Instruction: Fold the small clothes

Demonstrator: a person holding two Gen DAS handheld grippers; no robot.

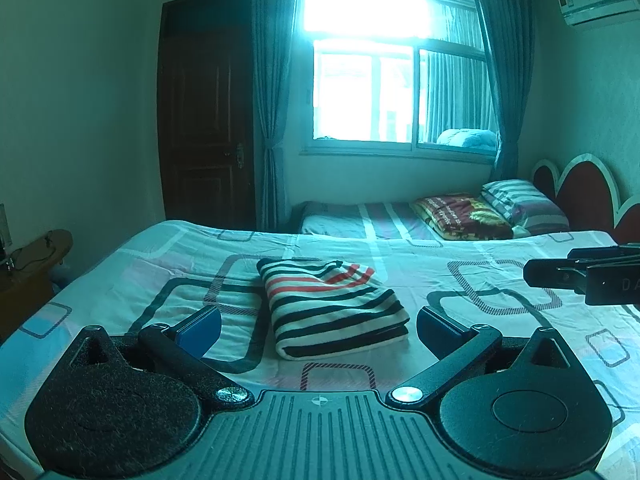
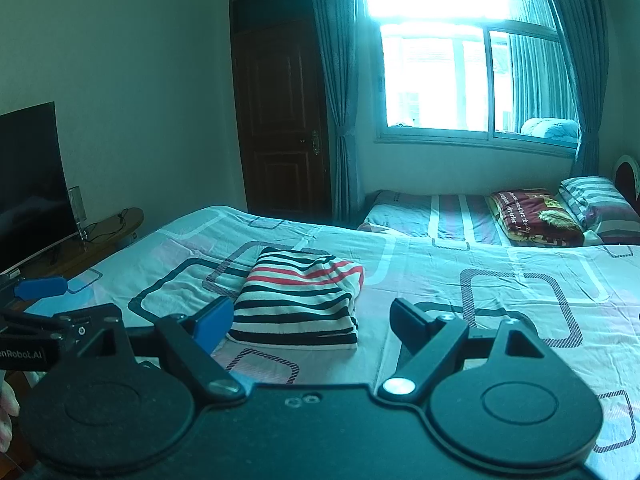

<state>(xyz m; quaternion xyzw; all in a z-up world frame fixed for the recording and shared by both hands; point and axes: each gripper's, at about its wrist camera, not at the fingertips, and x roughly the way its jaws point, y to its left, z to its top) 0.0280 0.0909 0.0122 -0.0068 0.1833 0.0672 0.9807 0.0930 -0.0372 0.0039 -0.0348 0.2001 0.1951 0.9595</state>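
A small garment with black, white and red stripes (image 1: 334, 306) lies folded into a neat rectangle on the bed; the right wrist view shows the same striped garment (image 2: 298, 300). My left gripper (image 1: 318, 330) hovers just in front of it, jaws open wide, nothing between the blue pads. My right gripper (image 2: 310, 320) is also held short of the garment, open and empty. The right gripper's fingers (image 1: 560, 276) show at the right edge of the left wrist view. The left gripper's blue pad (image 2: 40, 286) shows at the left of the right wrist view.
The bed sheet (image 1: 460, 280) carries a pattern of rounded rectangles. Behind it lies a second bed (image 1: 380, 222) with a folded blanket (image 1: 460, 214) and pillows (image 1: 520, 204). A television (image 2: 28, 184) on a wooden stand (image 2: 100, 232) sits left; door and window lie beyond.
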